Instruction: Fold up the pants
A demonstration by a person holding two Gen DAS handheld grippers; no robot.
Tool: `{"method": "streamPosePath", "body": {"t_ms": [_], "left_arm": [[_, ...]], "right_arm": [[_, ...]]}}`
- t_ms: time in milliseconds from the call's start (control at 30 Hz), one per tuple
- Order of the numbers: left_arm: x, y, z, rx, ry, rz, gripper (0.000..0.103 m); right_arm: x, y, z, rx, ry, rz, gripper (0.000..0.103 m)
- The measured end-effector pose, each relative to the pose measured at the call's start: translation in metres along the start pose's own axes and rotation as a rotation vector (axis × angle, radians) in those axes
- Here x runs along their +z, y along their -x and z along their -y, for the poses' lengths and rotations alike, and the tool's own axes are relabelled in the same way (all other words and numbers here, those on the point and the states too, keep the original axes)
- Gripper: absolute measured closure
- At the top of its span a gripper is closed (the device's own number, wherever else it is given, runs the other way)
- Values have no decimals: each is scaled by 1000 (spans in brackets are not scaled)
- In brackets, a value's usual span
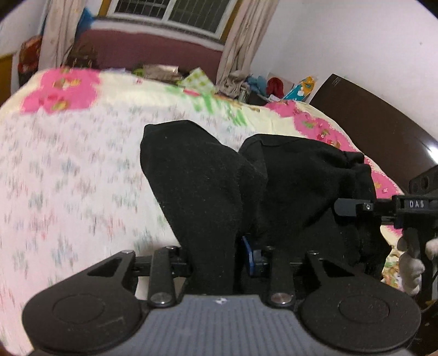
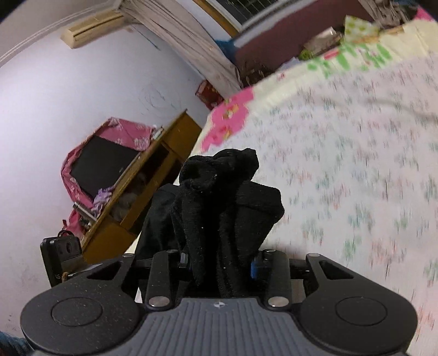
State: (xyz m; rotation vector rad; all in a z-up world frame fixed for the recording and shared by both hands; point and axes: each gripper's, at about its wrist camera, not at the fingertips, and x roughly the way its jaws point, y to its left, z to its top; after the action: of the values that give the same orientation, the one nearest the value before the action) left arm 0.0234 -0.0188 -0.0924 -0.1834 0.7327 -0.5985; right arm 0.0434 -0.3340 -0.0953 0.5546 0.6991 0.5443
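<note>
Black pants [image 1: 208,186] bunched and clamped in both the left gripper [image 1: 213,263] and right gripper [image 2: 219,263], above the flowered bed [image 1: 68,178].

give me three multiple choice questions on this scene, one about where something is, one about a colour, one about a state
1. Where is the window?
A. on the wall beyond the far side of the bed
B. in the ceiling
C. behind the brown headboard

2. What colour are the pants?
A. blue
B. black
C. white

3. How does the left gripper stand?
A. open above the bed
B. shut on nothing
C. shut on the pants

Key: 1 A, the window sits past the bed, between the curtains. 2 B, the pants are black in both views. 3 C, the left gripper has black cloth pinched between its jaws; the right gripper grips a bunch of it too.
</note>
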Motion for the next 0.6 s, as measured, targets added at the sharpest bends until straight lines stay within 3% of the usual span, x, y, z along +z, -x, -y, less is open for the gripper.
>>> {"method": "streamPosePath", "body": {"t_ms": [233, 400, 500, 600], "left_arm": [[38, -58, -25, 38, -31, -23, 62], [19, -122, -46, 128, -37, -155, 62], [10, -139, -52, 193, -40, -176, 57], [16, -136, -58, 199, 42, -181, 54]], "right_arm": [[40, -43, 37, -29, -50, 4, 74], [33, -98, 80, -126, -106, -94, 73], [24, -117, 102, -224, -150, -116, 66], [25, -113, 114, -244, -214, -102, 57]]}}
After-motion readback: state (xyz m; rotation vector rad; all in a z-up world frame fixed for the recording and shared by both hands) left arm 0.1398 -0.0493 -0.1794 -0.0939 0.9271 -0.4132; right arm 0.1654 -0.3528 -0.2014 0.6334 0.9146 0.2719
